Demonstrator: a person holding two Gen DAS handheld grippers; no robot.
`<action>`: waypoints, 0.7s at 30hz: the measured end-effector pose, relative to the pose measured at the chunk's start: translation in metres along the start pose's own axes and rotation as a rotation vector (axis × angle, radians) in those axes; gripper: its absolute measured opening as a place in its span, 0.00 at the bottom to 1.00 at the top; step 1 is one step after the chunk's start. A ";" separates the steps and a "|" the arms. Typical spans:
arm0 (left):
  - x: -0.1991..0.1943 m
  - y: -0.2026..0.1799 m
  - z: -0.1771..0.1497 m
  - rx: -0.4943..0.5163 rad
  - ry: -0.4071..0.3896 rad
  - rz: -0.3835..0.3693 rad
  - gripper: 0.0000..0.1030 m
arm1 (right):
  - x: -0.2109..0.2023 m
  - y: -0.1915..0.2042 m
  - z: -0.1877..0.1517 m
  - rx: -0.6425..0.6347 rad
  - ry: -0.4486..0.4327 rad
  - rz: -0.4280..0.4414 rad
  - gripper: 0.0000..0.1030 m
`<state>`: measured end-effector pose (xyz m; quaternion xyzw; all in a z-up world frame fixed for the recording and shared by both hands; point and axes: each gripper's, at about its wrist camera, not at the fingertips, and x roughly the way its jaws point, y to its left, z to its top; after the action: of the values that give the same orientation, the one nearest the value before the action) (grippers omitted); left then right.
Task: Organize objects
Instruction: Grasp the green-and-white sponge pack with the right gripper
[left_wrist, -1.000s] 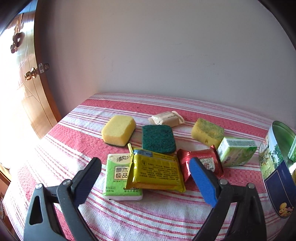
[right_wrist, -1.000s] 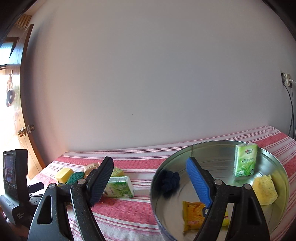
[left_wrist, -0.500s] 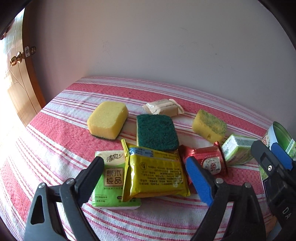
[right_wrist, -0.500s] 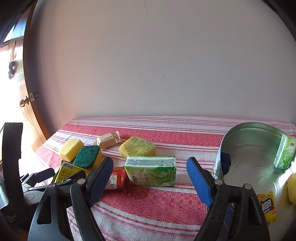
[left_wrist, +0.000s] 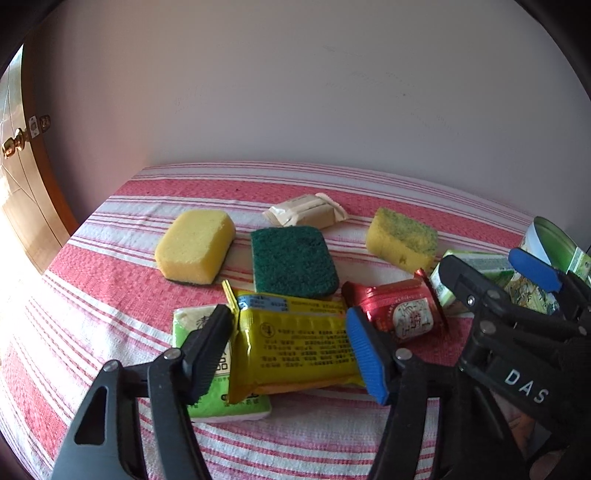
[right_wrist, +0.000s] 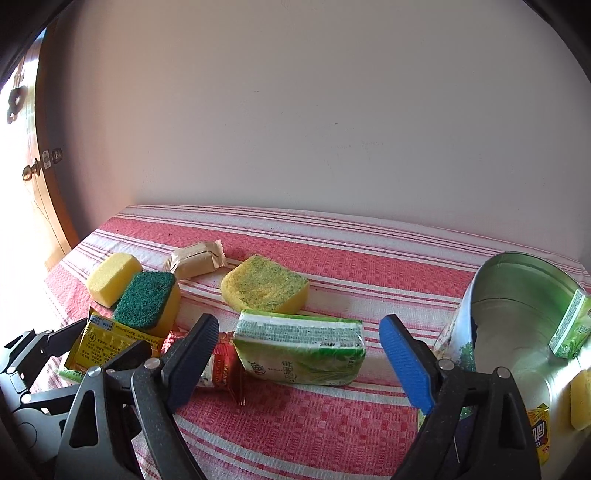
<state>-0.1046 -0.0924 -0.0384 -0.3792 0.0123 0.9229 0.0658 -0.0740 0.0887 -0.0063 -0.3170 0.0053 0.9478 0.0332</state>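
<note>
On the striped cloth a yellow packet (left_wrist: 295, 339) lies partly over a green tissue pack (left_wrist: 192, 321). My left gripper (left_wrist: 290, 352) straddles the packet and its jaws are closing, with the pads at its two short edges and no squeeze visible. Another green tissue pack (right_wrist: 299, 350) lies between the fingers of my right gripper (right_wrist: 299, 360). Its jaws are opening, with a gap on each side of the pack. In the left wrist view the right gripper (left_wrist: 498, 275) shows at the right. A red packet (left_wrist: 402, 314) lies between the two packs.
Farther back lie a yellow sponge (left_wrist: 195, 245), a green-topped sponge (left_wrist: 293, 260), a beige wrapped snack (left_wrist: 306, 216) and a worn yellow-green sponge (left_wrist: 400, 238). A round metal tin (right_wrist: 517, 295) at the right holds a tissue pack (right_wrist: 569, 328), a sponge and a packet. A wooden door (right_wrist: 40, 206) stands left.
My left jaws have narrowed around the yellow packet. My right gripper has swung left from over the tin to the green tissue pack, sunk a little, and come into the left wrist view.
</note>
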 end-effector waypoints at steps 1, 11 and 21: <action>0.000 0.000 0.000 0.000 -0.001 -0.001 0.61 | 0.004 0.000 0.001 0.008 0.015 0.008 0.88; -0.002 -0.001 -0.001 -0.003 -0.008 -0.048 0.46 | 0.032 -0.029 -0.005 0.190 0.162 0.132 0.76; -0.006 0.018 -0.005 -0.102 -0.033 -0.142 0.32 | -0.022 -0.026 0.001 0.157 -0.049 0.161 0.75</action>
<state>-0.0994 -0.1115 -0.0377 -0.3669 -0.0625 0.9214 0.1118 -0.0547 0.1136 0.0080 -0.2885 0.1042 0.9516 -0.0181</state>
